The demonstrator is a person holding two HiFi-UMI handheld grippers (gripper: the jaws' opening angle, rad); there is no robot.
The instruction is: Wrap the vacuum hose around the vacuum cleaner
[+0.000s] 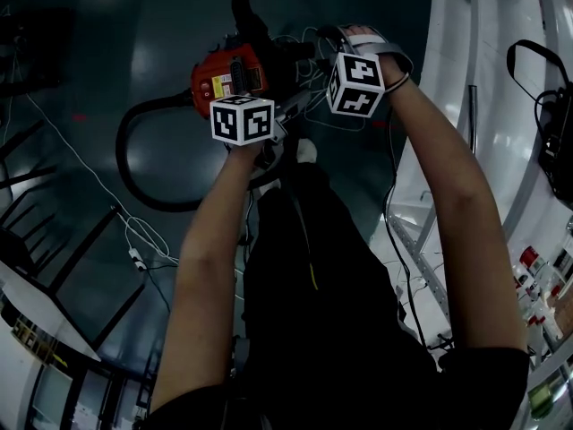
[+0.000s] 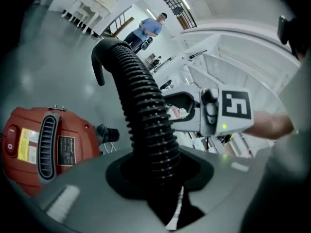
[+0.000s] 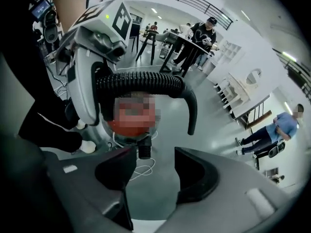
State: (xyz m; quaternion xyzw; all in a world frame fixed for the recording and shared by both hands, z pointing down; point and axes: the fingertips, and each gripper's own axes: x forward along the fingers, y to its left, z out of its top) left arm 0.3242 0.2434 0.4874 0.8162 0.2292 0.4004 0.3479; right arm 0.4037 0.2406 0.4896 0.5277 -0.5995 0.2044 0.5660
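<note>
A dark grey-green glossy floor [image 1: 89, 79] fills the head view. A thin white cable [image 1: 134, 231] trails across it to a small white plug [image 1: 137, 258]. Black metal furniture legs [image 1: 54, 267] stand at the left edge, a white curved metal frame [image 1: 474, 79] rises at the right, and small red-capped bottles [image 1: 530, 258] sit low beside it. Farther off, a person in a blue shirt [image 3: 277, 130] stands next to a black office chair [image 3: 273, 152]. A person in a black jacket and cap [image 3: 199, 38] stands at a tall desk [image 3: 167, 38]. White desks with chairs [image 3: 243, 91] line the room.
</note>
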